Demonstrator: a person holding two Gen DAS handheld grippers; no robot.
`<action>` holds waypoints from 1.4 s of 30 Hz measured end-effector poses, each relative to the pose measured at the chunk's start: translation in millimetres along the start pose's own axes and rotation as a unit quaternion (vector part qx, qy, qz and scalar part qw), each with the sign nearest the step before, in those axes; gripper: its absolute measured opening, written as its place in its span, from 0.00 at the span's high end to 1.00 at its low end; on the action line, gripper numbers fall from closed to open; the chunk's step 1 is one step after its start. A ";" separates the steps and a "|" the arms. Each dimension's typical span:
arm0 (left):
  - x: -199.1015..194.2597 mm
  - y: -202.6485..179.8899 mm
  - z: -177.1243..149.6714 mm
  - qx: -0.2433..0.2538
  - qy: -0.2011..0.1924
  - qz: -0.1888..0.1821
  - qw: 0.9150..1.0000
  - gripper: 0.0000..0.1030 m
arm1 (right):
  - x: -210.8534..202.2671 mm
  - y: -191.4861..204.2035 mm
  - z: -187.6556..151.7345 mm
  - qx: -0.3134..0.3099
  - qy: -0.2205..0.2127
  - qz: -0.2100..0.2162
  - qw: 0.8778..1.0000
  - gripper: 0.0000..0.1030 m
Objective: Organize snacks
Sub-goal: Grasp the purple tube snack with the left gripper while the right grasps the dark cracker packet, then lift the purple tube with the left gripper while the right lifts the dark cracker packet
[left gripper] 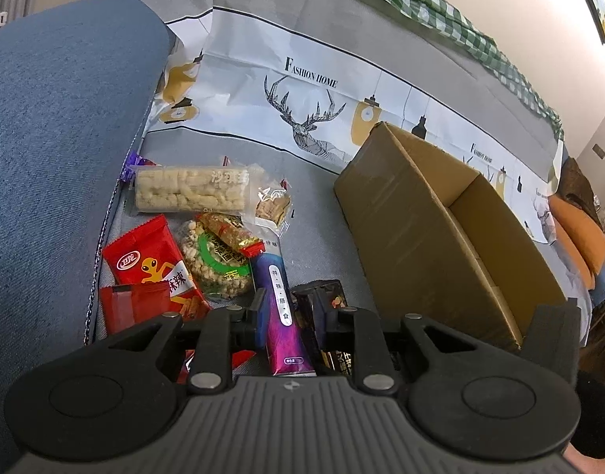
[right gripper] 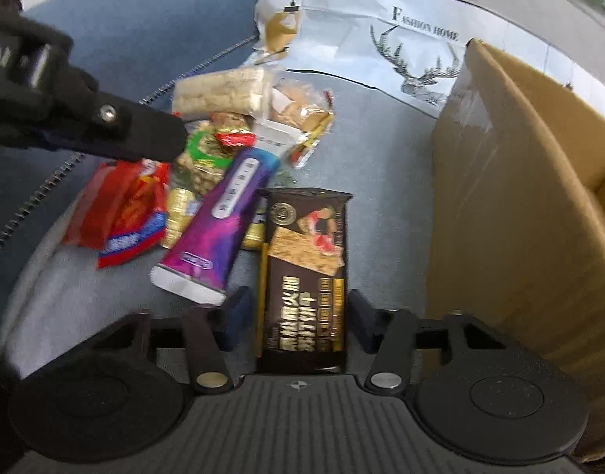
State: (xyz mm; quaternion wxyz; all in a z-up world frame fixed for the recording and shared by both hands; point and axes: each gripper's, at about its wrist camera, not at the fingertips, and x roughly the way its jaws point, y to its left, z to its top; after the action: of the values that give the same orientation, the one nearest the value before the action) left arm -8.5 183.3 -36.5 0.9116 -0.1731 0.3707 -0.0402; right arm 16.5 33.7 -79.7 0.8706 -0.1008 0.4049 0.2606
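Observation:
A pile of snacks lies on the grey sofa seat. In the left wrist view my left gripper (left gripper: 288, 308) is open, its fingers either side of a purple snack pack (left gripper: 280, 308). Next to it are a red spicy pack (left gripper: 154, 272), a round puffed cake (left gripper: 213, 264) and a long rice-crisp bar (left gripper: 191, 189). In the right wrist view my right gripper (right gripper: 300, 316) is open around a dark brown cracker pack (right gripper: 306, 268). The purple pack (right gripper: 223, 213) lies just left of it. An open cardboard box (left gripper: 440, 229) stands to the right; it also shows in the right wrist view (right gripper: 519, 205).
A blue sofa arm (left gripper: 57, 138) bounds the pile on the left. A printed deer cloth (left gripper: 302, 102) drapes the backrest. The left gripper's body (right gripper: 85, 118) reaches over the pile in the right wrist view. An orange cushion (left gripper: 579, 233) lies far right.

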 end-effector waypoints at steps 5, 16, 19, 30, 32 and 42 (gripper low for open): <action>0.3 -1.2 0.0 -0.007 0.001 0.002 1.000 0.77 | -13.0 3.2 -10.7 -0.003 -0.010 0.033 0.999 0.59; 35.7 -11.9 5.7 -0.003 0.031 0.027 0.999 0.77 | -41.3 -6.5 -35.9 -0.045 0.025 0.066 0.997 0.59; 50.2 -10.8 8.6 -0.008 0.037 0.057 0.998 0.77 | -38.0 -6.3 -37.8 -0.041 0.028 0.068 0.996 0.59; 78.5 -19.8 8.5 0.040 0.062 0.087 0.993 0.51 | -26.6 -11.5 -31.7 -0.019 0.020 0.078 0.997 0.54; 84.9 -21.7 6.5 0.049 0.074 0.094 0.992 0.52 | -26.4 -11.8 -32.5 -0.018 0.019 0.078 0.997 0.53; 82.8 -18.0 3.8 0.055 0.072 0.093 0.991 0.75 | -26.7 -10.0 -33.1 -0.020 0.016 0.080 0.996 0.50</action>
State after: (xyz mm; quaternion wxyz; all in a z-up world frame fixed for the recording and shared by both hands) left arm 54.9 150.8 -82.6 0.8903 -0.0841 0.4475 0.0120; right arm -14.1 2.5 -81.4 0.8383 -0.0900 0.4202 0.3356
